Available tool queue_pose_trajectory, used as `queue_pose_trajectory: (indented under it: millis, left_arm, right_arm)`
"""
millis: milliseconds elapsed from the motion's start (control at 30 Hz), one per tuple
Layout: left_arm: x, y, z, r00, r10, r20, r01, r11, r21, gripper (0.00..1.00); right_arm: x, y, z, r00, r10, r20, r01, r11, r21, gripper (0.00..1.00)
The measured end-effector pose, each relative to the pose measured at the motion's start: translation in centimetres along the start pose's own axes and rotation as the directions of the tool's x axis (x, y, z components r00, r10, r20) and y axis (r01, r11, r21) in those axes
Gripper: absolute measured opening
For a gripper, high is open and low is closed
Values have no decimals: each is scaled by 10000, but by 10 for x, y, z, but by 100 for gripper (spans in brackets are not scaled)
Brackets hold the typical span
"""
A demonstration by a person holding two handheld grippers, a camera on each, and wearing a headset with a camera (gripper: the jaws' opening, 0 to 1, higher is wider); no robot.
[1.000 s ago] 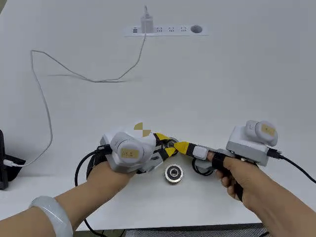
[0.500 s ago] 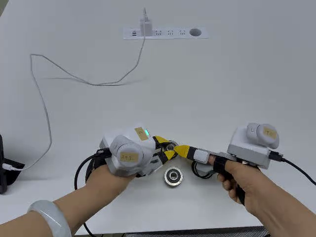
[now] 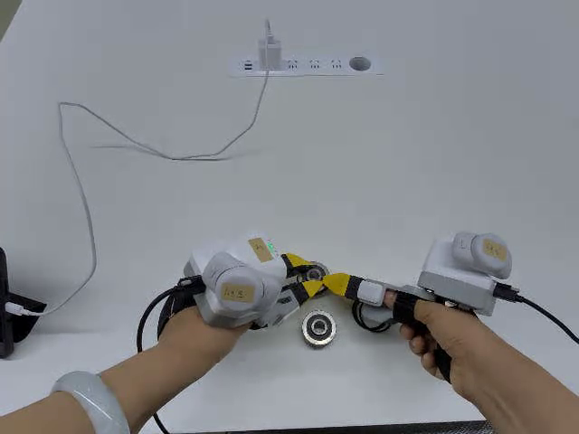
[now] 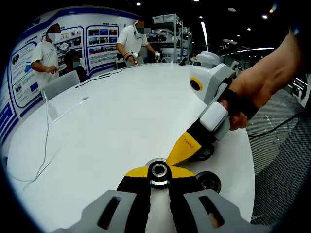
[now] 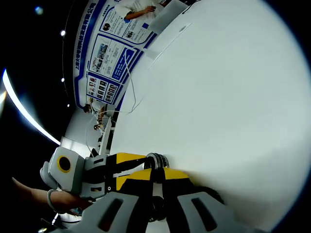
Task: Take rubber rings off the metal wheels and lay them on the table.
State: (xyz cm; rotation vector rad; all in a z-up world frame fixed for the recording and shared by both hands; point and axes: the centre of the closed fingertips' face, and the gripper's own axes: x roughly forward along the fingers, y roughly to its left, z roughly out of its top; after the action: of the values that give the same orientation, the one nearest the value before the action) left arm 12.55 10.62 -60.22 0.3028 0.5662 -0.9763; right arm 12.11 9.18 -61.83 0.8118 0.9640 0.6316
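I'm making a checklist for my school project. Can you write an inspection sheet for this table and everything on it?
Surface: white table, clean.
Job's things: silver metal wheel clamped in the left gripper; second metal wheel lying flat on the table; black rubber ring lying beside it.
Clutter: nothing seen.
Grippers: left gripper shut on the first wheel; right gripper, jaws together at that wheel's rim.
Cables: white cable from the white power strip; black cable behind the left gripper.
Surroundings: people and wall posters.

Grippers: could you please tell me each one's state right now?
Left gripper: shut on a metal wheel.
Right gripper: shut at that wheel's rim; hold cannot be told.
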Motion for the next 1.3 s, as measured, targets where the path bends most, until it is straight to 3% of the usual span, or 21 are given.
queue_pose_trajectory:
  millis: [333,1300]
  left_arm:
    - [0,0,-1,10000,-10,5,10,10000,33,14]
    - [0,0,0,10000,3,21,-3,10000,17,14]
  right_arm:
    - [-4,1,3,10000,-42,69,44,9995,-315,3]
    - [-7,7,2,9999,-149,68,151,9995,-289,1]
